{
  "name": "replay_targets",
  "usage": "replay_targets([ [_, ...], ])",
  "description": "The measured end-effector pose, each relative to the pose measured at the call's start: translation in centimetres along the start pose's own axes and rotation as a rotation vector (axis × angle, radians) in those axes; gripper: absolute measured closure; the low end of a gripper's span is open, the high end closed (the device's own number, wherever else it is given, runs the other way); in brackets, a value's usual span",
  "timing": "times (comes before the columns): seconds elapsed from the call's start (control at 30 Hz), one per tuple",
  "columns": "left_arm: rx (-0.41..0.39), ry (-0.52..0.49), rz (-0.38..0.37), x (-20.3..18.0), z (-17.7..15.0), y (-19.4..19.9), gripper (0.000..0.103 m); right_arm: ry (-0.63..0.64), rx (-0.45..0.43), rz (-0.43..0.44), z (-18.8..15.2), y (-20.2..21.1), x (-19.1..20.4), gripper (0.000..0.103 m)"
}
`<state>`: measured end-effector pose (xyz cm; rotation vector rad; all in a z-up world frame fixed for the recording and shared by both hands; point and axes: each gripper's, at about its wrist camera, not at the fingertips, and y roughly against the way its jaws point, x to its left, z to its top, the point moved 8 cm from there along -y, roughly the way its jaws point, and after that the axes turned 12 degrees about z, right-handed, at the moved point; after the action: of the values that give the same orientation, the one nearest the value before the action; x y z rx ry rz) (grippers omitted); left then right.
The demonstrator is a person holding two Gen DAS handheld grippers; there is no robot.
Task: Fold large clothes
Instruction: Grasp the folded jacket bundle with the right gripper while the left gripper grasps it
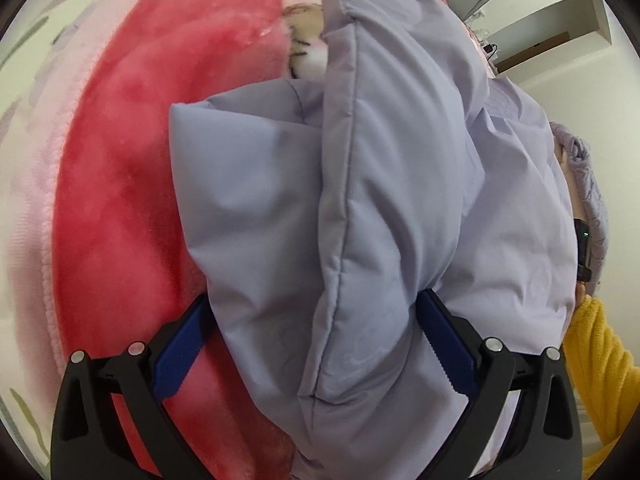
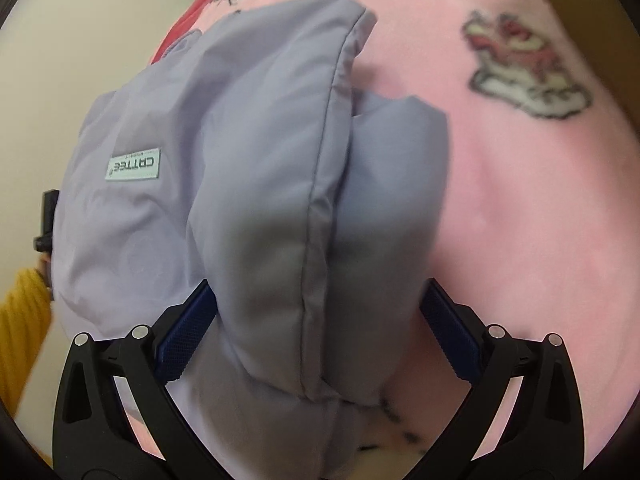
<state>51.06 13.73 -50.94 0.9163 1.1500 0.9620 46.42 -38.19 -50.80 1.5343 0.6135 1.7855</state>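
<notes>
A puffy lavender jacket (image 1: 400, 184) fills the left wrist view, held above a pink and red blanket (image 1: 128, 200). My left gripper (image 1: 312, 304) is shut on a thick padded fold of it, blue pads (image 1: 444, 344) pressing both sides. In the right wrist view the same jacket (image 2: 248, 168), with a pale brand label (image 2: 134, 164), is bunched between the fingers of my right gripper (image 2: 316, 296), which is shut on another thick fold above the blanket (image 2: 520, 220).
The blanket carries cartoon prints (image 2: 524, 72). A yellow sleeve (image 1: 600, 380) and the other gripper's black part (image 1: 582, 248) show at the right edge. A white wall and shelf (image 1: 560, 28) stand beyond the bed.
</notes>
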Motion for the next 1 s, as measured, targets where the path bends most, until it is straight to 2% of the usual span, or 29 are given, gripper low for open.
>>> replay_targets([
  [0.17, -0.019, 0.027, -0.045, 0.6, -0.1, -0.3, 0.004, -0.041, 0.06, 0.044, 0.6, -1.4, 0.1, 0.007],
  [0.3, -0.033, 0.041, -0.066, 1.7, -0.6, -0.4, 0.004, -0.031, 0.044, 0.128, 1.5, -1.4, 1.7, 0.008],
  [0.37, -0.033, 0.042, -0.07, 2.2, -1.1, -0.6, 0.004, -0.023, 0.045, 0.103, 1.6, -1.8, 1.8, 0.007],
  [0.6, -0.024, 0.096, -0.056, 2.3, -1.7, -1.3, 0.004, -0.107, 0.027, 0.111, 2.0, -3.0, 0.7, 0.007],
  [0.73, 0.014, 0.104, -0.032, 2.2, -1.7, -2.0, 0.004, -0.097, -0.044, 0.076, 1.2, -2.6, 0.9, 0.007],
  [0.9, 0.067, 0.111, -0.008, 1.8, -1.2, -2.4, 0.004, -0.197, -0.012, 0.083, 1.4, -2.4, 0.2, 0.007],
  [1.0, 0.064, 0.092, 0.025, 1.1, -1.2, -2.6, 0.005, -0.222, -0.003, 0.045, 1.7, -2.6, 0.3, 0.008],
])
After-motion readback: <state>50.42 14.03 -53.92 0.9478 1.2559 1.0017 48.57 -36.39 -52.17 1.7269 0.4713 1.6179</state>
